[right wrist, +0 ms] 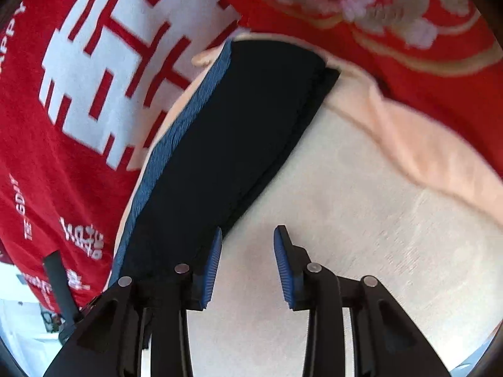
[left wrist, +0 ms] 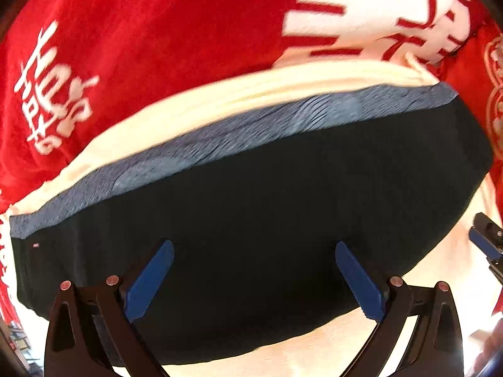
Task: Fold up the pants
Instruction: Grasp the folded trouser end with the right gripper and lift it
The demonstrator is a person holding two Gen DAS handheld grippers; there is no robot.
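Note:
The black pants (left wrist: 283, 220) lie folded in a broad flat bundle, with a blue-grey ribbed waistband (left wrist: 251, 125) along the far edge. My left gripper (left wrist: 254, 246) hovers over the near part of them, open wide, with nothing between its blue pads. In the right wrist view the pants (right wrist: 235, 125) run as a long dark strip up the left of centre. My right gripper (right wrist: 248, 234) is open beside their near right edge, over bare cream cloth (right wrist: 345, 204). Its left finger (right wrist: 215, 251) is at the pants' edge. The right gripper's tip (left wrist: 485, 242) also shows at the right border of the left wrist view.
The pants rest on a cream cloth (left wrist: 440, 267) spread over a red blanket (left wrist: 157, 47) with large white characters. A peach fold of the cloth (right wrist: 424, 132) rises at the right. A red floral fabric (right wrist: 408, 15) lies beyond it. A floor shows at lower left.

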